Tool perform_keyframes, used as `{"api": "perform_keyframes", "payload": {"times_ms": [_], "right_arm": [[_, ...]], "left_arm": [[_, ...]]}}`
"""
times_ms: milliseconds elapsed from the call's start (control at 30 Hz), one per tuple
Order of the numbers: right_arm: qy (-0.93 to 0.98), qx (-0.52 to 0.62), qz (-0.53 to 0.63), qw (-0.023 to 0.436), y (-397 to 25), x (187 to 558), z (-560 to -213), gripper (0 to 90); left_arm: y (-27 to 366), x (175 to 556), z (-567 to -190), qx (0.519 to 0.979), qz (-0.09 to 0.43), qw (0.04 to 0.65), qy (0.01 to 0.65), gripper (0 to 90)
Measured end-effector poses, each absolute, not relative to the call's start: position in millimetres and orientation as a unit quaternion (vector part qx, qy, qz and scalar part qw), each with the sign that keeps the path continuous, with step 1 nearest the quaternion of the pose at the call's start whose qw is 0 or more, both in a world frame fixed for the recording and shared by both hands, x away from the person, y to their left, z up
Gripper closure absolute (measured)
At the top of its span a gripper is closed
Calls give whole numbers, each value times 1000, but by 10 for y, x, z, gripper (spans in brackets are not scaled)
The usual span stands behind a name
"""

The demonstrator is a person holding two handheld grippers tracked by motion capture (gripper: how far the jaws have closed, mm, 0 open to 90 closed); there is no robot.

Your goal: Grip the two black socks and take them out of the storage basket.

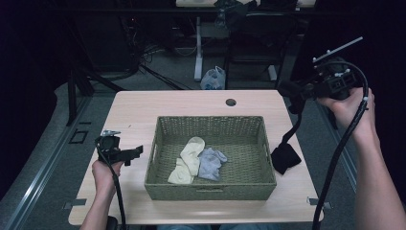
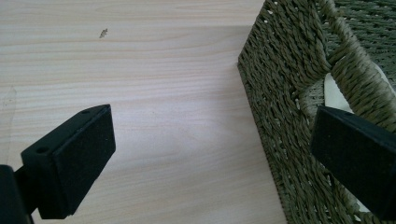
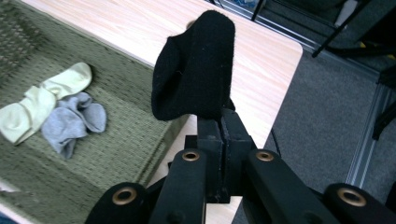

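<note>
A black sock (image 1: 286, 152) hangs from my right gripper (image 1: 298, 94), which is shut on its top end, raised above the table's right edge; the sock's toe dangles just right of the woven green basket (image 1: 210, 191). In the right gripper view the sock (image 3: 196, 70) rises from the shut jaws. Inside the basket lie a pale yellow sock (image 1: 187, 160) and a grey sock (image 1: 210, 163), also seen as the yellow sock (image 3: 42, 100) and grey sock (image 3: 72, 122). My left gripper (image 1: 134, 152) is open, low over the table beside the basket's left wall (image 2: 285, 93).
The light wooden table (image 1: 134, 110) has a round cable hole (image 1: 231, 102) at the back. Dark floor, table legs and a plastic bag (image 1: 213, 78) lie beyond the far edge. A metal rail runs along the floor on the right (image 3: 369, 135).
</note>
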State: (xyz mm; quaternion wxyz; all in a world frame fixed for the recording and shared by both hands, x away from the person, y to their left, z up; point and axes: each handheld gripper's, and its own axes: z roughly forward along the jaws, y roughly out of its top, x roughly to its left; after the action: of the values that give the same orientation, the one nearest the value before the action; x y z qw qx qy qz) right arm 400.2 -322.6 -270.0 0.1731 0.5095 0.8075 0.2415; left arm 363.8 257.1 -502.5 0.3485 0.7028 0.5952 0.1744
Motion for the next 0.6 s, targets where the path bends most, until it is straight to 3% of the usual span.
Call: {"api": "perform_keyframes", "payload": {"times_ms": [600], "right_arm": [[796,565,173,133,-3329,4159,-4092,888]], "left_arm": [[2568,3640,-5027,706,173,349,591,6]]}}
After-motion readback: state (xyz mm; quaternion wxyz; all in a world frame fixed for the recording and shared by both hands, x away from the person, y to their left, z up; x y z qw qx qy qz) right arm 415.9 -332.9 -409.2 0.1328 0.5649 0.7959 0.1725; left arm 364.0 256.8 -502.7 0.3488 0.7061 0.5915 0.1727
